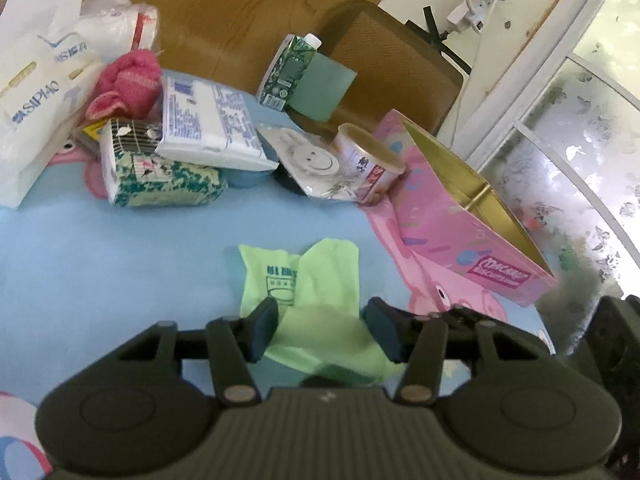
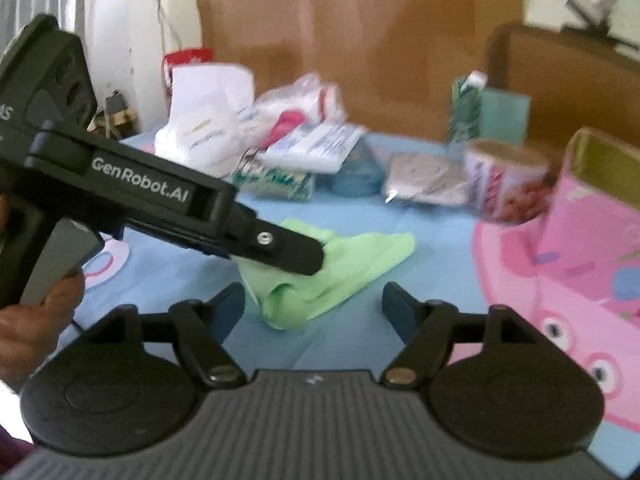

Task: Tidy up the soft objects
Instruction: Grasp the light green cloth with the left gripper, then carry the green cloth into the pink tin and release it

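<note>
On the blue tabletop [image 1: 100, 260], one green cloth [image 1: 316, 280] lies between the left gripper's [image 1: 320, 330] fingers, clamped; beyond, two tissue packs, one can [image 1: 370, 162]. Right gripper's [image 2: 314, 308] fingers apart, empty.

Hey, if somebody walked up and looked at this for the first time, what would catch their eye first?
Probably the green cloth in the middle of the blue sheet, with the left gripper shut on its near end. Next, the open pink box to the right. Behind the cloth sits a clutter of tissue packs, a can and a pink towel.
</note>
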Motion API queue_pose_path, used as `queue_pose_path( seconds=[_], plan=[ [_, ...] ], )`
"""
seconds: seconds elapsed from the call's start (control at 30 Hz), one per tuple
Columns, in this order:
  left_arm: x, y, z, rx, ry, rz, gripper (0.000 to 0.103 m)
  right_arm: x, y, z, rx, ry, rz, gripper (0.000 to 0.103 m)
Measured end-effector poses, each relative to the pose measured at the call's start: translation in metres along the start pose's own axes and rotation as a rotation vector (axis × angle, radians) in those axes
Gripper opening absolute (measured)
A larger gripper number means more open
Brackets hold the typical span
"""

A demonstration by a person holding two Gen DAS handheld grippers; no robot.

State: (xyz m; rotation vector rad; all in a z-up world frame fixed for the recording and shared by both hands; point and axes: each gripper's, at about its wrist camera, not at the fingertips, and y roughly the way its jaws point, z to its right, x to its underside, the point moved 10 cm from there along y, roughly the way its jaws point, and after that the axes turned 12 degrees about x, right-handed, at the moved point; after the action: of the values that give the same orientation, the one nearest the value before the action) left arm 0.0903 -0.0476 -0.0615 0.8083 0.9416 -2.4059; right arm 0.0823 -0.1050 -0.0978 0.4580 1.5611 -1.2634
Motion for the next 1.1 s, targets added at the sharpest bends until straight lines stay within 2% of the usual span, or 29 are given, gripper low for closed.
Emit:
queue_pose_path(
  seconds=[0.03,0.07,0.1,0.13,0.2,0.33,0.5,0.6,0.63,0.67,0.7,0.77,0.8,0.83,0.87,0.93,1.0,1.07,1.1],
  plan=[
    [0.001,0.003,0.002,0.002,0.004,-0.008,0.039,0.0,0.001,-0.003,-0.013,-0.02,0.001,0.048],
    [0.001,0.006,0.004,0.019,-0.005,-0.018,0.031,0.0,0.001,-0.006,-0.005,-0.044,0.018,0.038],
    [-0.002,0.007,0.006,0.036,-0.025,-0.003,0.029,0.0,0.001,-0.005,0.003,-0.049,0.027,0.031],
    [-0.005,0.01,0.008,0.055,-0.043,-0.013,0.029,0.0,-0.001,-0.005,-0.015,-0.04,0.036,0.014],
    [-0.012,0.015,0.02,0.056,-0.016,-0.019,0.029,-0.001,-0.007,0.006,-0.004,-0.002,0.068,0.012],
    [-0.033,0.035,0.068,0.107,0.12,-0.018,0.029,-0.014,-0.036,0.046,0.092,0.075,0.192,0.012],
    [-0.068,0.081,0.146,0.232,0.281,-0.006,0.03,-0.036,-0.074,0.117,0.298,0.114,0.349,0.012],
    [-0.08,0.12,0.182,0.277,0.359,-0.015,0.034,-0.041,-0.083,0.164,0.408,0.149,0.379,0.012],
    [-0.082,0.134,0.188,0.279,0.373,-0.018,0.037,-0.042,-0.08,0.179,0.432,0.166,0.373,0.013],
    [-0.083,0.146,0.192,0.277,0.383,-0.024,0.044,-0.041,-0.073,0.193,0.458,0.176,0.356,0.013],
    [-0.086,0.159,0.192,0.258,0.393,-0.021,0.049,-0.039,-0.068,0.208,0.503,0.183,0.339,0.015],
    [-0.088,0.17,0.185,0.189,0.392,-0.004,0.05,-0.028,-0.061,0.246,0.635,0.198,0.3,0.027],
    [-0.089,0.17,0.179,0.165,0.378,0.007,0.051,-0.022,-0.058,0.266,0.703,0.211,0.26,0.049],
    [-0.09,0.164,0.172,0.164,0.358,0.027,0.053,-0.017,-0.059,0.286,0.768,0.251,0.239,0.059],
    [-0.091,0.156,0.165,0.168,0.346,0.043,0.058,-0.011,-0.065,0.304,0.806,0.31,0.238,0.059],
    [-0.093,0.132,0.145,0.141,0.348,0.089,0.066,-0.001,-0.079,0.329,0.814,0.444,0.249,0.061],
    [-0.091,0.107,0.123,0.099,0.354,0.127,0.068,0.003,-0.087,0.338,0.807,0.508,0.26,0.061],
    [-0.083,0.079,0.095,0.066,0.321,0.148,0.068,-0.001,-0.093,0.338,0.81,0.531,0.293,0.061],
    [-0.078,0.066,0.082,0.05,0.3,0.159,0.068,-0.004,-0.095,0.33,0.781,0.541,0.318,0.062]
  ],
)
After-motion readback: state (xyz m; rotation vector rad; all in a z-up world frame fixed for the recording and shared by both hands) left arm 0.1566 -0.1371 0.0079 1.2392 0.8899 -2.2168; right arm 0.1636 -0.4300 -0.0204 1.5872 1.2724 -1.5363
